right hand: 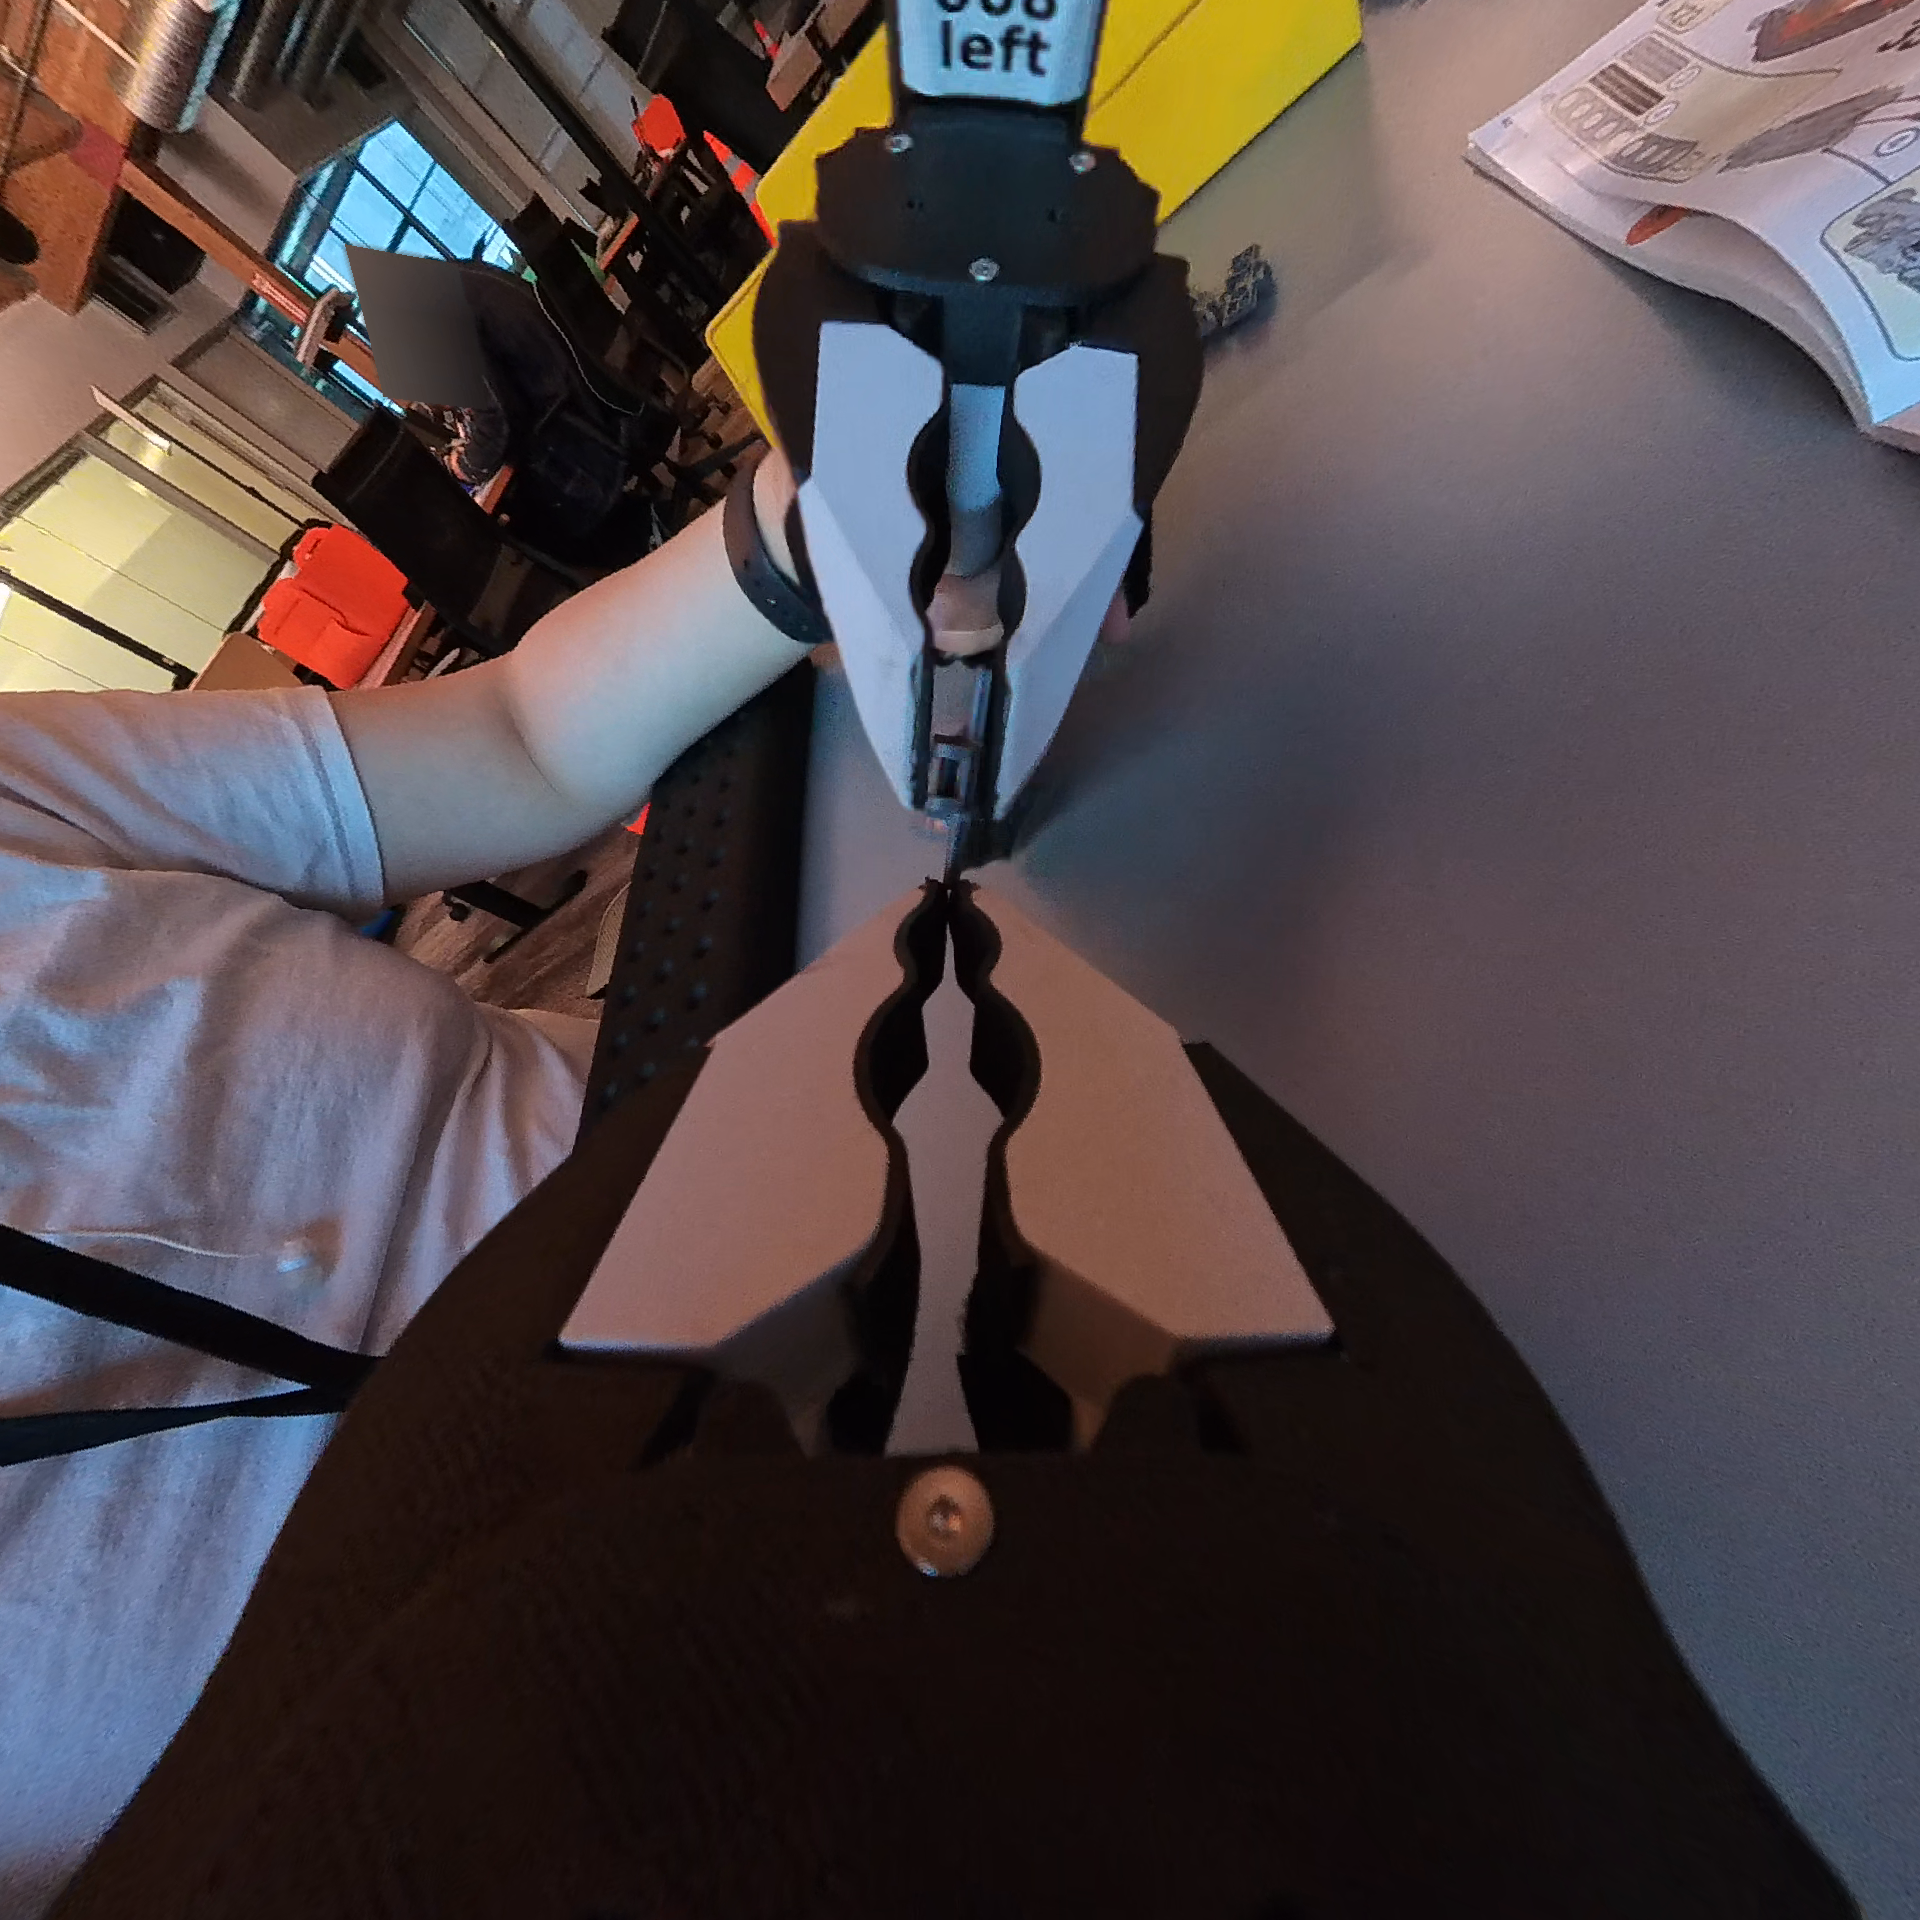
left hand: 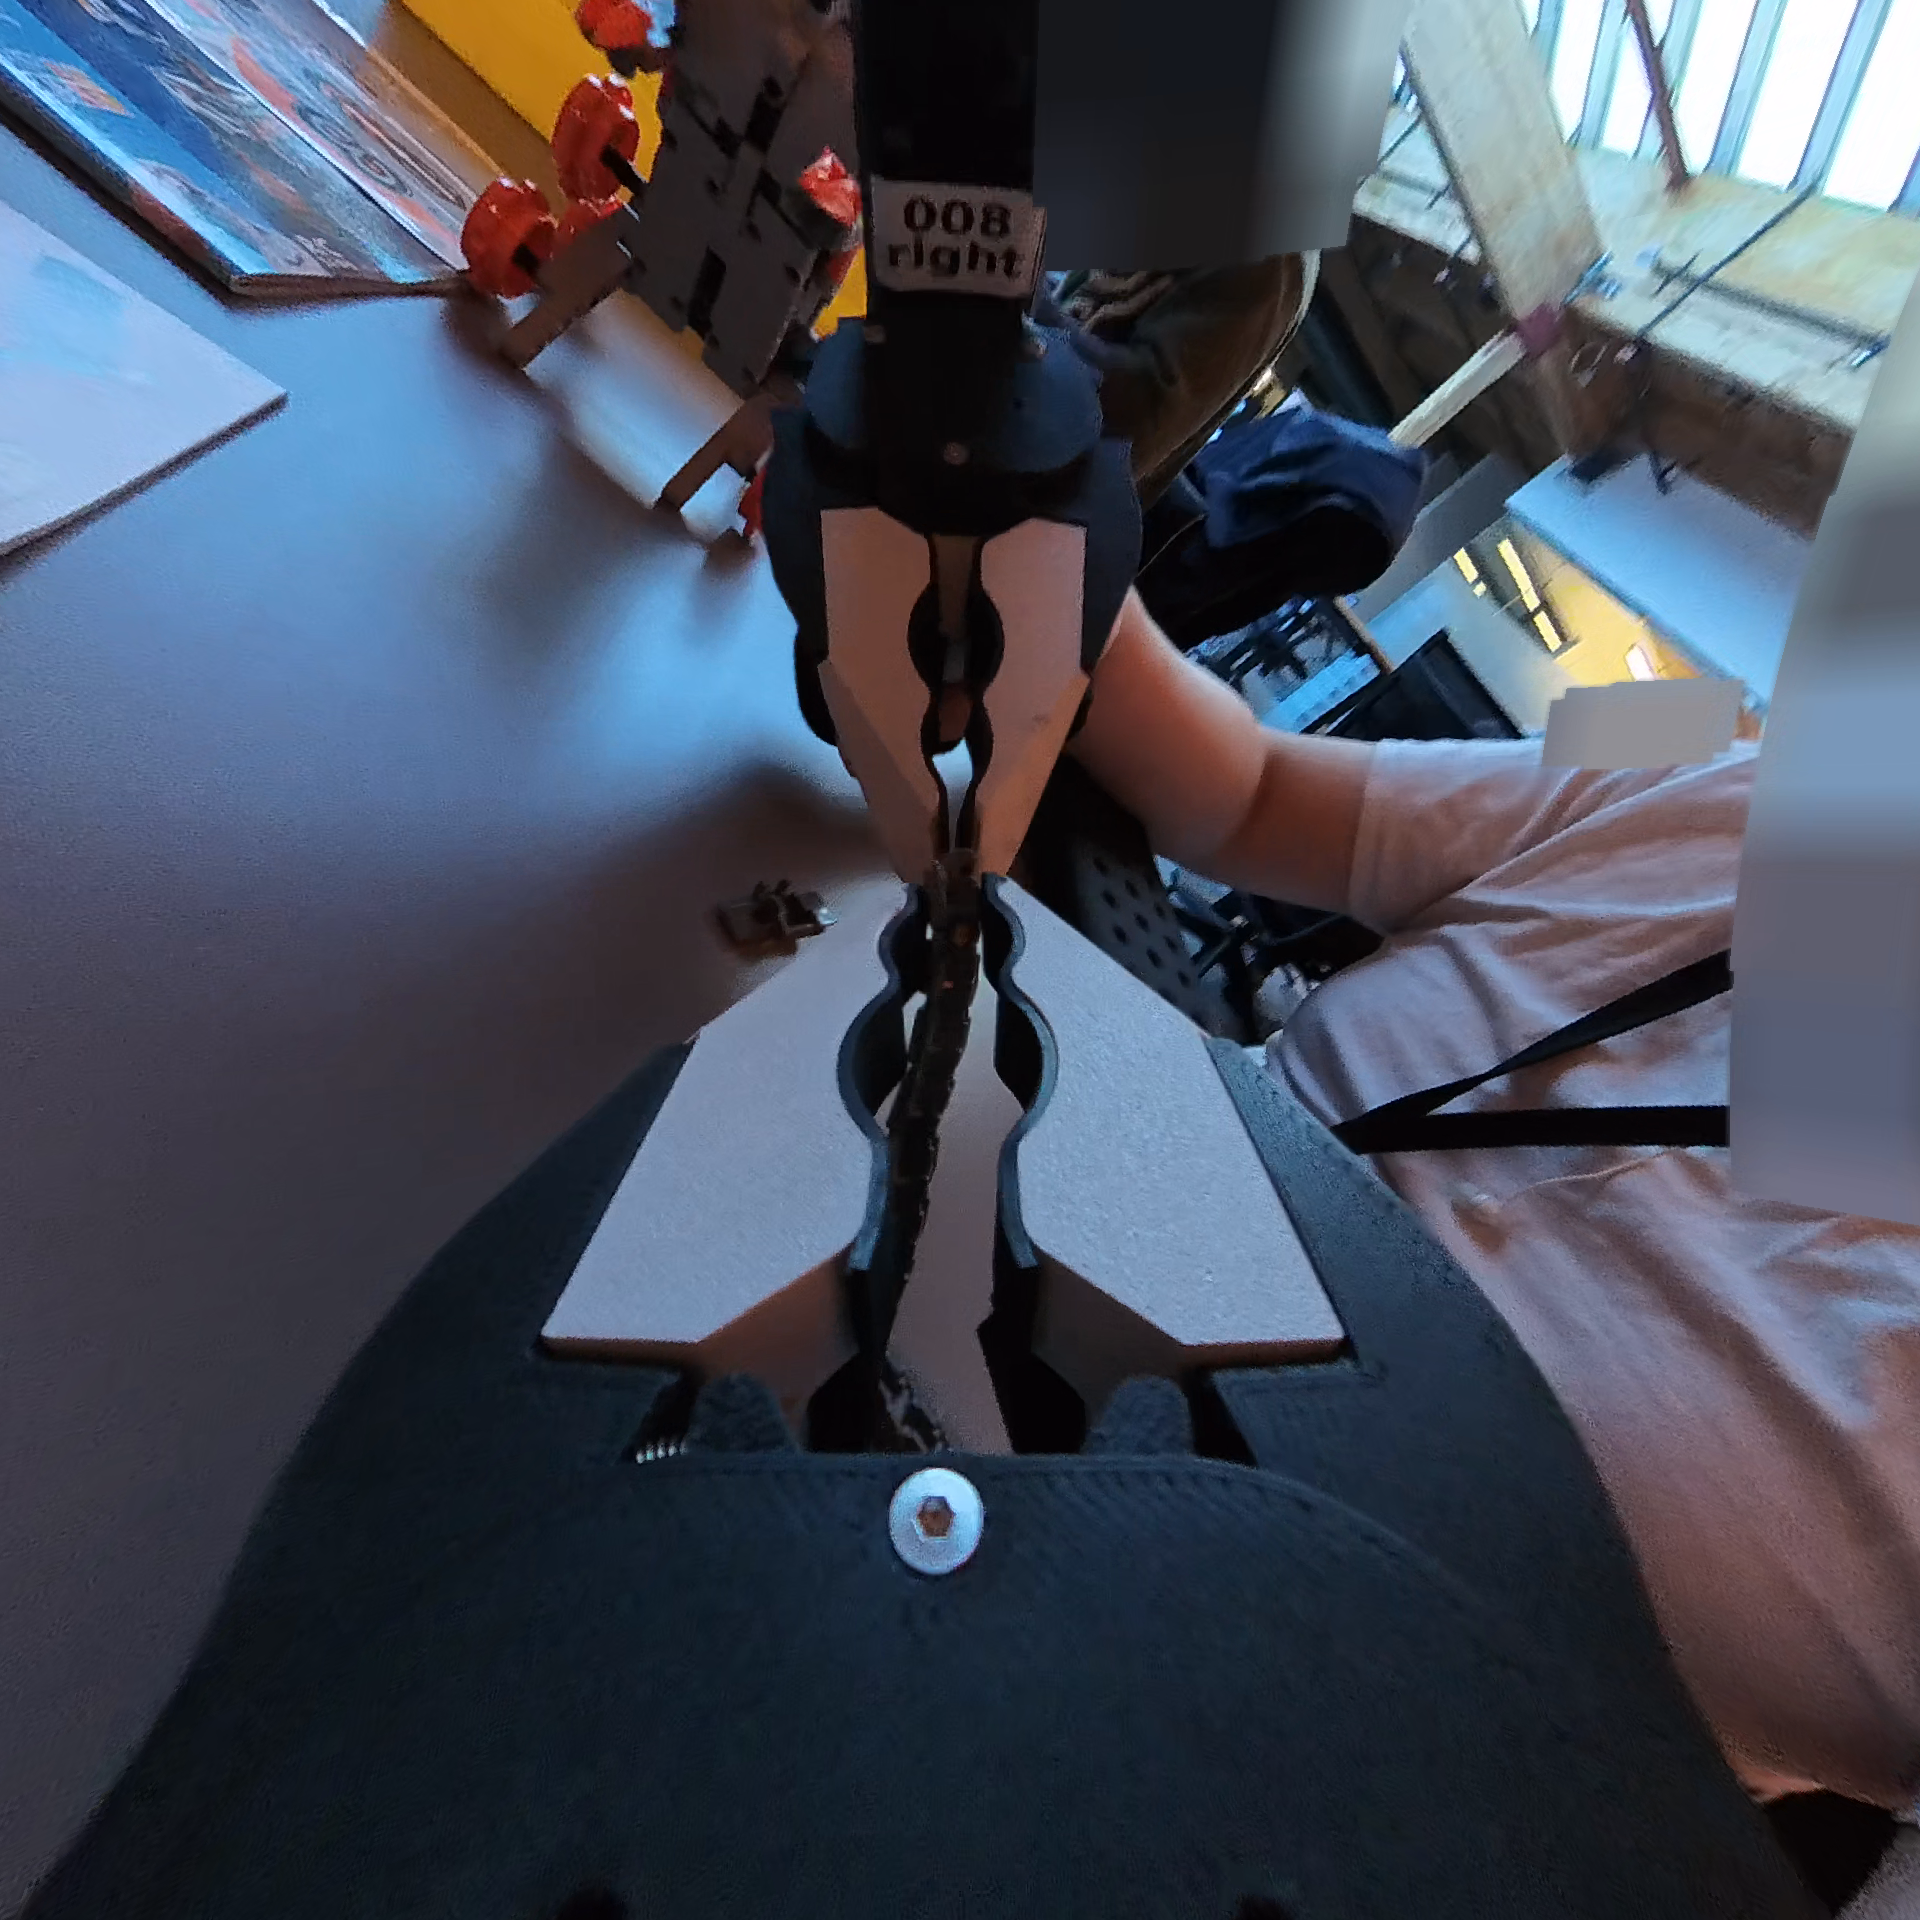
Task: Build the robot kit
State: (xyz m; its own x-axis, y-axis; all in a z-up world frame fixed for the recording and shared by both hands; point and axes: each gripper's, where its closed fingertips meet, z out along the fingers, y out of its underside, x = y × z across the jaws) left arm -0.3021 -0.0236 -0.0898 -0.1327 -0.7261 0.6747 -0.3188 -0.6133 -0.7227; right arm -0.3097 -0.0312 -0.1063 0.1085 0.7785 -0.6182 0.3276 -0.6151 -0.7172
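My left gripper point(left hand: 951, 894) is shut on a long dark grey toy beam point(left hand: 930, 1039) that runs lengthwise between its pads above the grey table point(left hand: 312, 727). My right gripper point(left hand: 956, 842) faces it tip to tip. In the right wrist view my right gripper point(right hand: 951, 888) is shut, and its tips pinch a thin dark pin point(right hand: 951, 857) that sticks out of the beam's end point(right hand: 956, 769). The left gripper point(right hand: 956, 805) shows there too, closed around the beam. Both grippers are held by a person's hands.
A small grey piece point(left hand: 774, 914) lies on the table by the tips. A grey model with red wheels point(left hand: 717, 208), a yellow box point(right hand: 1195, 104), an open instruction booklet point(right hand: 1714, 187) and a few small dark pieces point(right hand: 1242, 281) lie farther off. The person's arm point(left hand: 1226, 748) is close by.
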